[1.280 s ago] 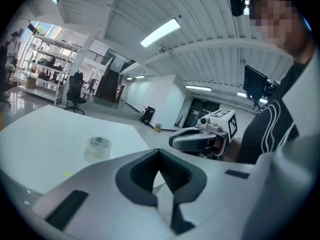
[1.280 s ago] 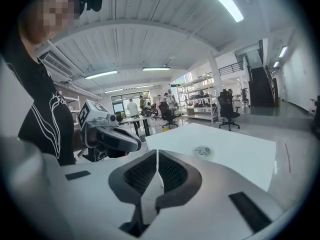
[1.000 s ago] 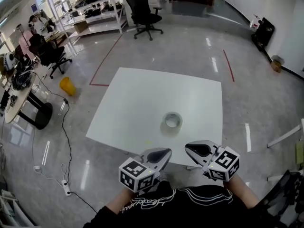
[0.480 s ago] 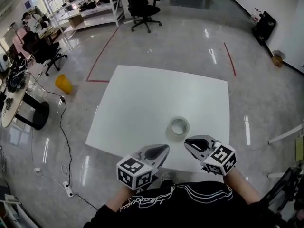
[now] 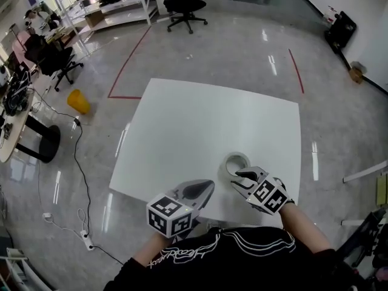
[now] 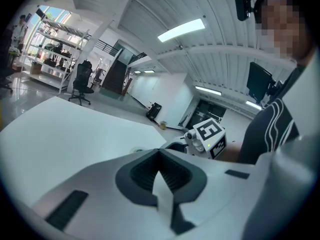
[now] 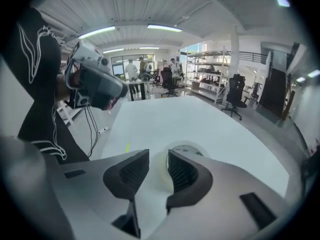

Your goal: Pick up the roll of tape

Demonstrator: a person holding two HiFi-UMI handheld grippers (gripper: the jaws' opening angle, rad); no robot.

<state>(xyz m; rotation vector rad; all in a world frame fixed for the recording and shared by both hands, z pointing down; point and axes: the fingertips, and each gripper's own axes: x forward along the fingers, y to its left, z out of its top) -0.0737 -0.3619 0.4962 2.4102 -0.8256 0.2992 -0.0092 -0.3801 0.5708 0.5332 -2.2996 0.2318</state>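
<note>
The roll of tape [image 5: 235,162], pale and translucent, lies flat on the white table [image 5: 200,126] near its front right part. My right gripper [image 5: 237,176] is at the roll's near edge and stands open. In the right gripper view the roll [image 7: 189,148] shows just past the fingertips, and its near wall sits in the narrow gap between the jaws of the right gripper [image 7: 158,156]. My left gripper [image 5: 208,187] hovers over the table's front edge, left of the roll, shut and holding nothing. The left gripper [image 6: 159,154] has the right gripper's marker cube [image 6: 209,134] ahead of it.
The table's front edge [image 5: 157,200] runs under both grippers. On the floor are a black office chair [image 5: 180,2], a yellow bin [image 5: 78,100], cables with a power strip [image 5: 85,238] and red floor tape [image 5: 124,71]. Shelves and desks with people stand at the far left.
My right gripper has moved forward from the table's front edge up to the roll's near side. The left gripper has stayed about where it was, still shut.
</note>
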